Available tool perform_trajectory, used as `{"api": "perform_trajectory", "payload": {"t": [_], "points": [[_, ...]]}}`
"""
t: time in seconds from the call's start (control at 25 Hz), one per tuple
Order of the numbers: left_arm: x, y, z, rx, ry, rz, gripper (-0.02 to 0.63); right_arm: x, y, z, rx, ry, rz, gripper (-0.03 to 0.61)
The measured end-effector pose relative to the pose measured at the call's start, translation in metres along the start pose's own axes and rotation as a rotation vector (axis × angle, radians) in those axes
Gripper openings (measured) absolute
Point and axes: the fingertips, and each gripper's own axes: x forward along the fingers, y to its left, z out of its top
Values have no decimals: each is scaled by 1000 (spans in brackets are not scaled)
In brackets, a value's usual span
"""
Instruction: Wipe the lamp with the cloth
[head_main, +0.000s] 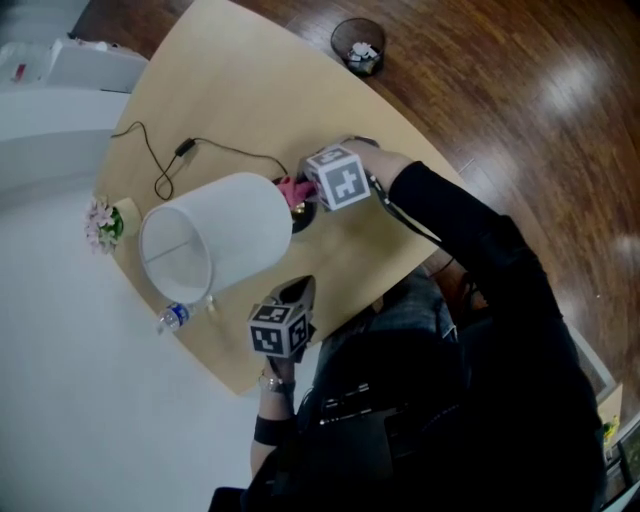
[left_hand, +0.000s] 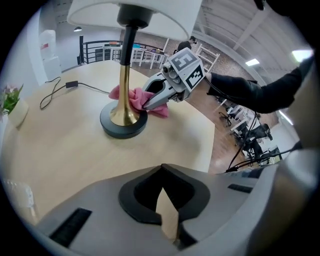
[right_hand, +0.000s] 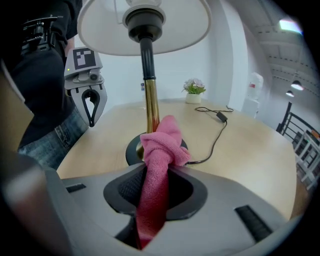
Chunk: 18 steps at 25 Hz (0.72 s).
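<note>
Right tool (right_hand: 152, 200) clamped on pink cloth (right_hand: 162, 142); cloth bunch pressed to lamp (head_main: 215, 245) at lower brass stem (right_hand: 150, 100), just ahead of tool tips, above dark base (left_hand: 122, 127); wiping judged under way at stem; shade (right_hand: 100, 30) and base judged still to be wiped; left tool (left_hand: 167, 220) closed, empty, well apart from lamp; desk (head_main: 250, 90) pale wood, curved edge; cable (head_main: 160, 165) and flower pot (head_main: 103, 222) noted beyond lamp; floor (head_main: 520, 110) dark glossy wood; waste bin (head_main: 358, 45) noted.

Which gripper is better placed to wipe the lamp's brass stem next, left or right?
Right. The right gripper is shut on the pink cloth, which lies against the brass stem. The left gripper is shut, empty, and hangs apart from the stem.
</note>
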Motion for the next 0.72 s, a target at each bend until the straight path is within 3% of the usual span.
{"api": "perform_trajectory", "payload": {"t": [0.32, 0.56, 0.72], "points": [[-4, 2, -6, 51, -13, -47, -5, 3, 44, -4, 207, 23, -123, 97], [-17, 8, -23, 139, -47, -92, -5, 19, 69, -10, 433, 70, -343, 97], [-38, 27, -44, 144, -62, -102, -5, 26, 71, 0, 603, 71, -467, 97]]}}
